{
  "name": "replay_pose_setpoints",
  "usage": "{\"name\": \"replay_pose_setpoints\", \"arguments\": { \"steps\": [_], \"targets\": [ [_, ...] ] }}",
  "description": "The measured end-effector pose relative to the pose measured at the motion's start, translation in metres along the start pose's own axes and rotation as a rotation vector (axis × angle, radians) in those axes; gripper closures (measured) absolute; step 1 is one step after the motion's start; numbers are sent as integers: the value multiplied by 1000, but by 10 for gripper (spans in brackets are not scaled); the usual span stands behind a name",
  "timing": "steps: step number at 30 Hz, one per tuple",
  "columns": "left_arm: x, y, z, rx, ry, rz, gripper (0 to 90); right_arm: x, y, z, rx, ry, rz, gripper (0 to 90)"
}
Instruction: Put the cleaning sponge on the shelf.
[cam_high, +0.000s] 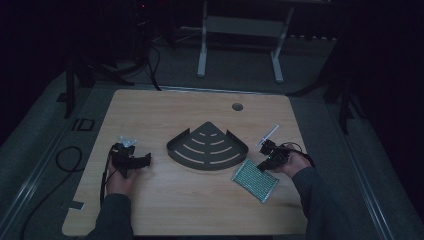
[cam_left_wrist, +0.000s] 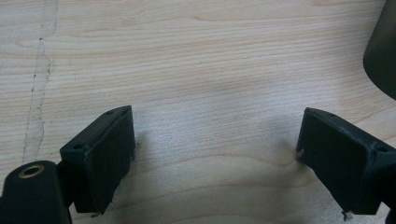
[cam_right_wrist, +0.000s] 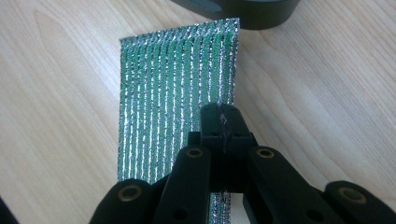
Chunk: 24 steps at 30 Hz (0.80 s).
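Bare table (cam_high: 165, 200) lies open along the near edge and across the far half. The dark rack (cam_high: 207, 147) blocks the middle, between both hands. The green pad (cam_high: 255, 180) lies just right of it.

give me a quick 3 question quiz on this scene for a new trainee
1. True or false: the right gripper is shut on the green scrubbing pad.
2. How do the left gripper's jaws stand? A) wide open over bare table B) closed on the pad C) closed on the rack
3. In the high view, what dark thing lies on the table between the two grippers?

Key
1. True: in the right gripper view the jaws pinch the pad's edge.
2. A: the left gripper view shows bare wood between the jaws.
3. The fan-shaped slotted corner rack.
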<state>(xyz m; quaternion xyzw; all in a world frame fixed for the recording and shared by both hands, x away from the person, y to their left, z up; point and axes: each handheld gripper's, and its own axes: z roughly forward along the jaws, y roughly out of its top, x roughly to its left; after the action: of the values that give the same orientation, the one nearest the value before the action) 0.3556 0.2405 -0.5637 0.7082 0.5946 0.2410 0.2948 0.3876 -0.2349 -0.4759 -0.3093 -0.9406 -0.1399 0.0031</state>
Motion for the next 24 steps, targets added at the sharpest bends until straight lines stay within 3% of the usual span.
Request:
{"name": "replay_pose_setpoints", "arguments": {
  "steps": [24],
  "targets": [
    [0, 0, 0, 1, 0, 1, 119, -4, 4, -25, -9, -40, -8, 899]
  ]
}}
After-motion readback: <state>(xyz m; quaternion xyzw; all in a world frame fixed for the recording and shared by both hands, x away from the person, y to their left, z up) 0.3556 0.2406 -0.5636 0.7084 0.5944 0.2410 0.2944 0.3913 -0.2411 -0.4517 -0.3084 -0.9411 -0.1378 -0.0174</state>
